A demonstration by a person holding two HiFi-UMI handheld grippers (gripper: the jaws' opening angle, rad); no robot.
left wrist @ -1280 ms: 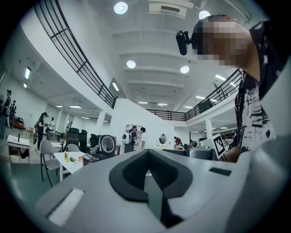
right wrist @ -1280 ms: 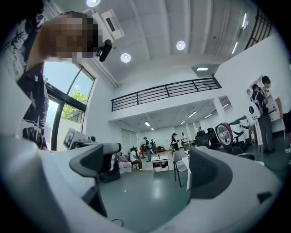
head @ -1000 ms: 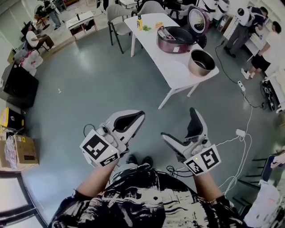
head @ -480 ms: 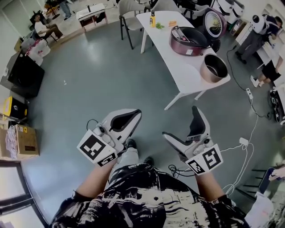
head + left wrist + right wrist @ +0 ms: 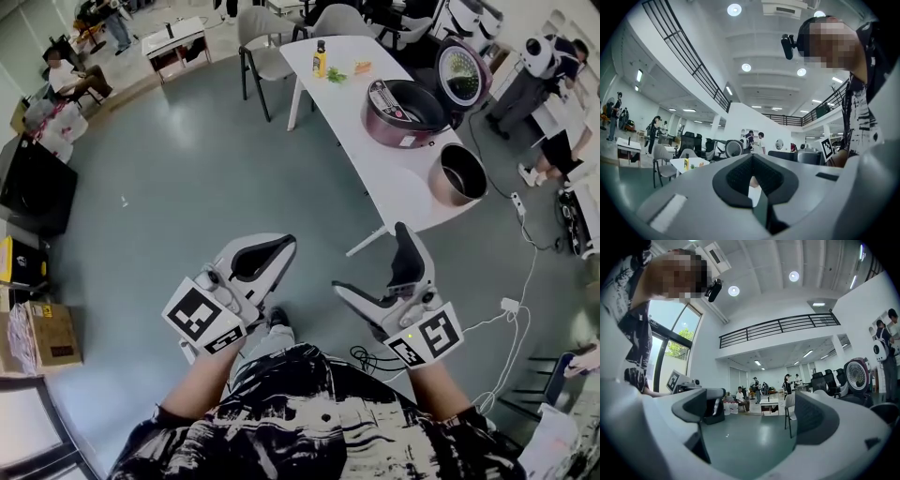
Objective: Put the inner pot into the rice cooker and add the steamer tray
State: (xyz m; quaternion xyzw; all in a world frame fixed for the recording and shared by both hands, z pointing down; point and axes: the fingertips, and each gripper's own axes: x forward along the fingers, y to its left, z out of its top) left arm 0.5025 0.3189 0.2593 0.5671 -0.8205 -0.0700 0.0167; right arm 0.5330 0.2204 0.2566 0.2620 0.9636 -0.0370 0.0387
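Note:
In the head view a maroon rice cooker (image 5: 403, 101) stands on a white table (image 5: 375, 159) far ahead at the upper right, its lid (image 5: 462, 73) raised. The metal inner pot (image 5: 457, 173) sits alone near the table's near end. I cannot pick out a steamer tray. Both grippers hang over the floor, well short of the table. My left gripper (image 5: 279, 246) has its jaws pressed together with nothing between them, and it looks the same in the left gripper view (image 5: 752, 165). My right gripper (image 5: 384, 274) (image 5: 754, 420) stands wide open and empty.
A yellow bottle (image 5: 320, 58) and small green items (image 5: 336, 75) lie at the table's far end. Chairs (image 5: 265, 42) stand beside it. White cables and a power strip (image 5: 507, 279) trail on the floor at the right. People stand at the right edge (image 5: 548, 89) and sit far left.
The table with cooker and pot has shifted right and slightly nearer in the head view. Both grippers keep the same pose and jaw state.

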